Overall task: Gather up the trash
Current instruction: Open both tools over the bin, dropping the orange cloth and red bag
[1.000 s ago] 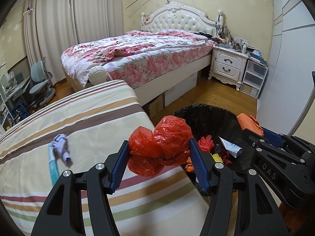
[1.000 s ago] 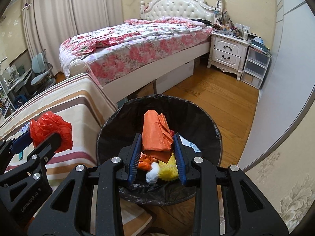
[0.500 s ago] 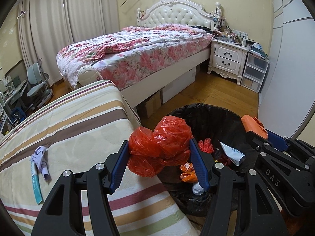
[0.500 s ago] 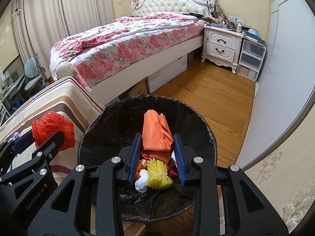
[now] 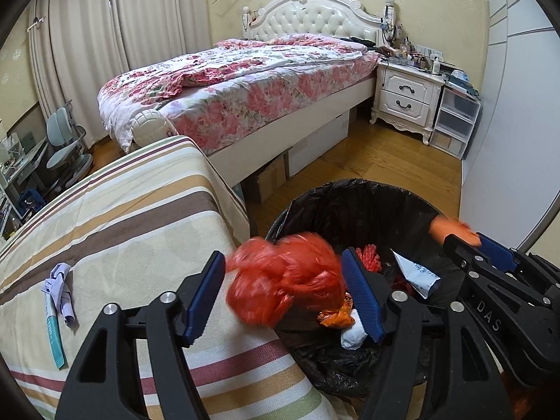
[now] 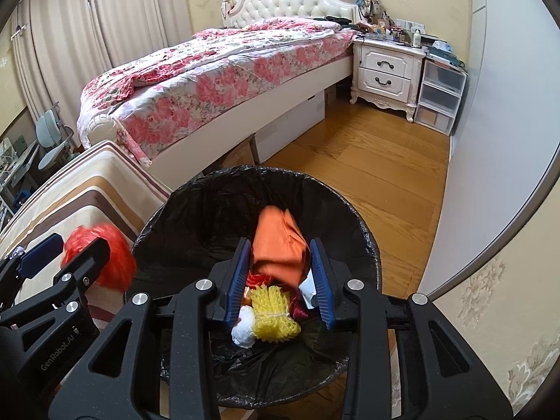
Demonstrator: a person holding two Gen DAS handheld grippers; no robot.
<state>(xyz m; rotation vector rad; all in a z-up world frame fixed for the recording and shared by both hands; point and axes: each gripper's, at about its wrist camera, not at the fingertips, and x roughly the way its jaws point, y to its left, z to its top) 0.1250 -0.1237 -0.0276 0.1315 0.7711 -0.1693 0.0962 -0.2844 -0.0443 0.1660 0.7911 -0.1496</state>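
Observation:
My left gripper [image 5: 283,292] hangs over the near rim of the black-lined trash bin [image 5: 350,203]. Its jaws are opening, and a crumpled red plastic bag [image 5: 287,287] sits blurred between them, with a gap showing at the left pad. My right gripper [image 6: 280,276] is over the bin's [image 6: 196,210] middle. Its jaws are opening slightly, but both pads still touch the folded orange bag [image 6: 280,245]. Each gripper shows in the other's view: the right gripper [image 5: 469,241] and the left gripper [image 6: 59,248] with the red bag [image 6: 115,255].
Inside the bin lie a yellow net [image 6: 274,311], a white wad [image 6: 243,330] and a white tube [image 5: 416,274]. A teal tube [image 5: 52,329] and crumpled lilac paper [image 5: 61,287] lie on the striped cover [image 5: 140,231]. Beyond are a floral bed [image 5: 245,84], a nightstand [image 5: 406,98] and the wood floor [image 6: 367,175].
Both grippers have shifted from the striped cover out over the bin. The left jaws have spread and the red bag has gone blurred and loose. The right jaws stand slightly wider.

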